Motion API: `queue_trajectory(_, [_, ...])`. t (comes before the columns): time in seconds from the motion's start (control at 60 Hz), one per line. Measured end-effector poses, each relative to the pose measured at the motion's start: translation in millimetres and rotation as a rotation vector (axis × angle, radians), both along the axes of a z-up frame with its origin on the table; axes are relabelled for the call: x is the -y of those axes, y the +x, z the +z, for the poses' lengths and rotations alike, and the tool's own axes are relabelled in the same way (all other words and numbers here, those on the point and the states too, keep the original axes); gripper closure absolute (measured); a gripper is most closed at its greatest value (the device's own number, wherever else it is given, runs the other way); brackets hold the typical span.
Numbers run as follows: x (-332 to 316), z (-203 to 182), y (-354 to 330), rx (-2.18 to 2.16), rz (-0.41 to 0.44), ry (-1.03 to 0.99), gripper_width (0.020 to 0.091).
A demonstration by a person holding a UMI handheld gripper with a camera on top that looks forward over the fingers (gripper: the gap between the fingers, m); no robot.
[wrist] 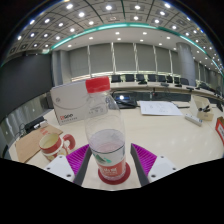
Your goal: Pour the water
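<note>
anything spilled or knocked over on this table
Nothing stands out. The bottle is upright with its red cap on, between the tongs, resting on a red coaster. The cup beside it is upright too, and no spill shows on the table.

Claw (108, 160): two dark, near-black fingers rising from the bottom of the view, blocky and angled inward. Each carries a magenta pad (144, 156) on its inner face, ribbed or lightly textured. White flat housing pieces sit beside the finger bases. No cables, screws or markings visible.
</note>
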State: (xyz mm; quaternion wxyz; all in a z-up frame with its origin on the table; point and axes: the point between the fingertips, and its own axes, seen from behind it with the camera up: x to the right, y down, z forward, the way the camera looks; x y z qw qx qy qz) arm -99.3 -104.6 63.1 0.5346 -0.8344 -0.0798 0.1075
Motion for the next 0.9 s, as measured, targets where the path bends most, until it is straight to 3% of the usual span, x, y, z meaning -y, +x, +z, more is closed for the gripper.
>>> queue_trajectory(0.017, [3, 0, 1, -0.009, 0.0, -0.018, 0.0228])
queue_trajectory(0.067, [10, 6, 7, -0.035, -0.016, -0.046, 0.0275])
queue_trajectory(0.117, [20, 16, 15, -0.051, -0.038, -0.07, 0.0241])
queue_trajectory(0.533, [139, 115, 58, 0.057, -0.228, -0.195, 0.0241])
queue_trajectory(0.667, [171, 129, 62, 0.117, -0.274, -0.206, 0.0243])
queue_trajectory(0.9, [202, 132, 47, 0.177, -0.279, -0.204, 0.0246])
